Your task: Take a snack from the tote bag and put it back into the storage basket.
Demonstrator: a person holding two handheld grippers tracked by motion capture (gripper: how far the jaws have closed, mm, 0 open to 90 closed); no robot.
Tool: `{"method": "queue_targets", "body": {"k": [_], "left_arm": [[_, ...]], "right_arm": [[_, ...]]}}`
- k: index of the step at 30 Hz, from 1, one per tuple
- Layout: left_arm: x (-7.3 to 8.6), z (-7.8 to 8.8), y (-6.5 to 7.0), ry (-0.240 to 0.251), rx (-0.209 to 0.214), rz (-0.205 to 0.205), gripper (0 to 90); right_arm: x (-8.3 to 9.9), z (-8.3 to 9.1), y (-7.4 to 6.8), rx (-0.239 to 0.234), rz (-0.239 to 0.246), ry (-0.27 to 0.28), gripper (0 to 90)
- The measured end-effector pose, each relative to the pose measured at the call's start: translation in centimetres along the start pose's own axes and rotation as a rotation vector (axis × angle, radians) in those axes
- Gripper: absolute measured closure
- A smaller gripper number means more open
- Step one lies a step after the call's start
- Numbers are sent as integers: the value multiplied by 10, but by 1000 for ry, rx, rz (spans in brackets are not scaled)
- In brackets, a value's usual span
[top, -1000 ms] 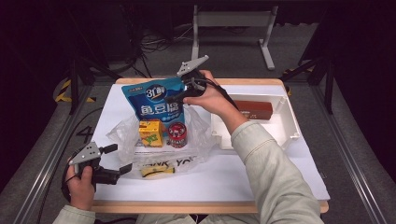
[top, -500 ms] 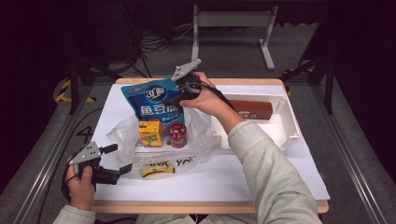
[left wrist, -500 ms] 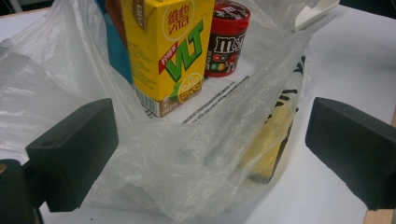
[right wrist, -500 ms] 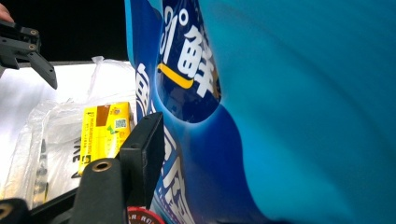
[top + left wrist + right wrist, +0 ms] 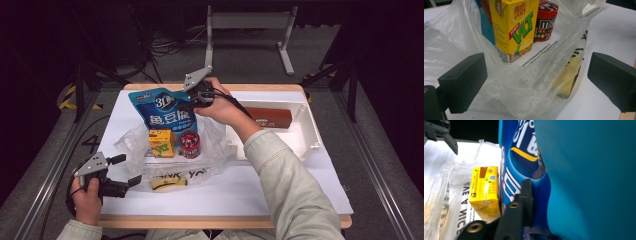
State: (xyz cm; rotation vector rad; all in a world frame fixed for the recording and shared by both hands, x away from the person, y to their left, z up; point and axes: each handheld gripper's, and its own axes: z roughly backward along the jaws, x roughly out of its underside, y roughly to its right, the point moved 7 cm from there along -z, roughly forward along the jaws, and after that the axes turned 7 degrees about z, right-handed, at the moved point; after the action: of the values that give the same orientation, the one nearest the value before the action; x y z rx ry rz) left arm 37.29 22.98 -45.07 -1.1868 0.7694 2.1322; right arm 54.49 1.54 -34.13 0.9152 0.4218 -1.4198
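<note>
A blue snack bag (image 5: pixel 167 112) stands upright at the back of an open clear plastic bag (image 5: pixel 215 150). My right gripper (image 5: pixel 192 102) grips its upper right edge. Its jaws have just been closing, and they now press on the blue snack bag (image 5: pixel 586 182). In front of it stand a yellow drink carton (image 5: pixel 161 142) and a red candy can (image 5: pixel 190 144). My left gripper (image 5: pixel 129 170) rests open at the front left, its jaws either side of the plastic bag's (image 5: pixel 524 85) near edge without touching it. The carton (image 5: pixel 514 30) and can (image 5: pixel 546 21) lie just beyond.
A flat yellow packet (image 5: pixel 167 184) lies under the plastic bag's front. At the right, a white tray (image 5: pixel 305 145) holds a brown box (image 5: pixel 270 117). The white table cover has bare room at the front right. Dark frame legs and cables stand behind the table.
The right gripper's jaws have closed onto the blue snack bag and the hand has shifted slightly. The left gripper has stayed put.
</note>
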Motion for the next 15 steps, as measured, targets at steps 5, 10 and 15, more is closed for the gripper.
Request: {"method": "queue_targets", "body": {"k": [5, 10, 15], "left_arm": [[0, 0, 0, 1, -3, 9, 33], [0, 1, 0, 2, -4, 2, 33], [0, 1, -1, 4, -5, 2, 33]], "right_arm": [[-4, -2, -5, 22, 44, -36, 900], [-4, -2, -5, 26, 28, -37, 900], [-5, -1, -6, 27, 3, -34, 900]]}}
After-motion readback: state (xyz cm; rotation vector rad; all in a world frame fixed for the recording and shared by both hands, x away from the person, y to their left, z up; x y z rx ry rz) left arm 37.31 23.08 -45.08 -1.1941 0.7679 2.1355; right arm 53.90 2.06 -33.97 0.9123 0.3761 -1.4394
